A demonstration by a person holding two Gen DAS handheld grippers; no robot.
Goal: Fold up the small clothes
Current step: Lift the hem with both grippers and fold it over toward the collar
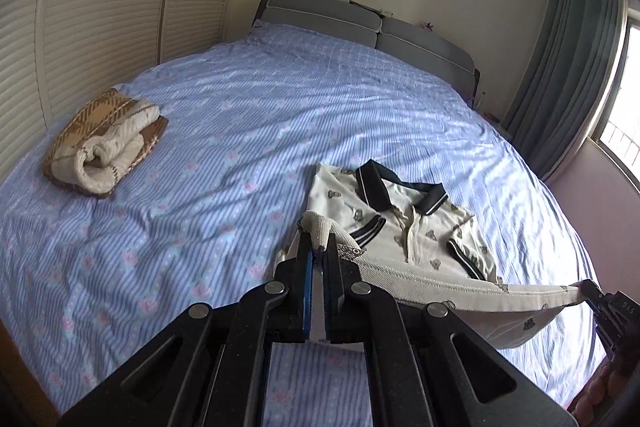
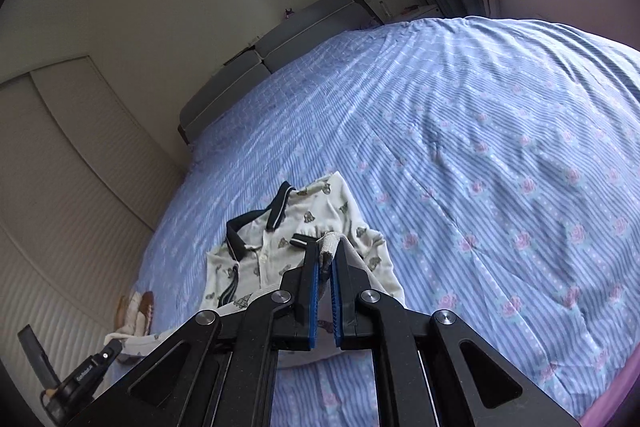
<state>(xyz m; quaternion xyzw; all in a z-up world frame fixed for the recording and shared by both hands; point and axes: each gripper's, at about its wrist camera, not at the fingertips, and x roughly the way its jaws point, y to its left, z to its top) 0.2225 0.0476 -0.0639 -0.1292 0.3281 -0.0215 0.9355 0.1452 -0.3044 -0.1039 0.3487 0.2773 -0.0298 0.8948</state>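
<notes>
Both hand-held grippers (image 1: 318, 247) (image 2: 326, 255) clamp the polo shirt's (image 1: 400, 215) hem above the striped bed (image 1: 200, 147).

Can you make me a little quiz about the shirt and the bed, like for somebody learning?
1. True or false: the left gripper is shut on the polo shirt.
2. What colour is the shirt's collar?
A. red
B. dark with a white line
C. yellow
3. What lies on the bedsheet far from the shirt?

Key:
1. True. The right gripper pinches the hem too, its jaws closed on cloth.
2. B.
3. A folded tan and cream checked garment.
</notes>
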